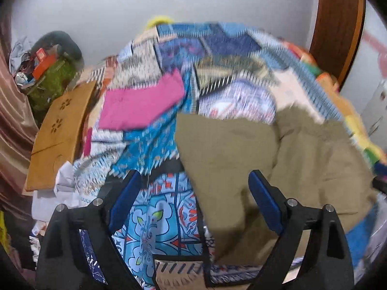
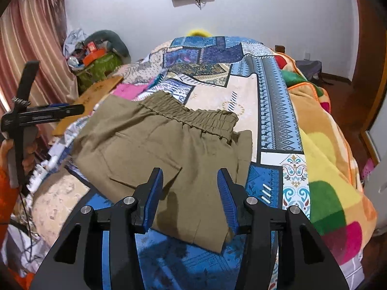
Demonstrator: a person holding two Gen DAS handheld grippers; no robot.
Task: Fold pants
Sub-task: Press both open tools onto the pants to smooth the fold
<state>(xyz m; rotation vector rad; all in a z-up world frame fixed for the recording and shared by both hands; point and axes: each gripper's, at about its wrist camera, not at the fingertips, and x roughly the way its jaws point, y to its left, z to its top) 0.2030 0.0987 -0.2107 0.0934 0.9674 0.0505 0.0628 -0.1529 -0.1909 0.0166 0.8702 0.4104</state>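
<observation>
Over by the curtain a green bag [image 2: 101, 68] is heaped with orange boxes and bits I can't make out. The olive pants [image 2: 169, 145] lie folded on the bed's patchwork cover [image 2: 271, 111], elastic waistband at the far end. The left hand-held gripper [image 1: 193, 193] hangs released above the cover beside them. The right hand-held gripper [image 2: 189, 188] is partly spread over their near edge, pads not pressing the cloth.

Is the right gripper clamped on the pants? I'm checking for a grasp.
No: in the right wrist view the right gripper hangs open above the olive pants, pads clear of the cloth.
</observation>
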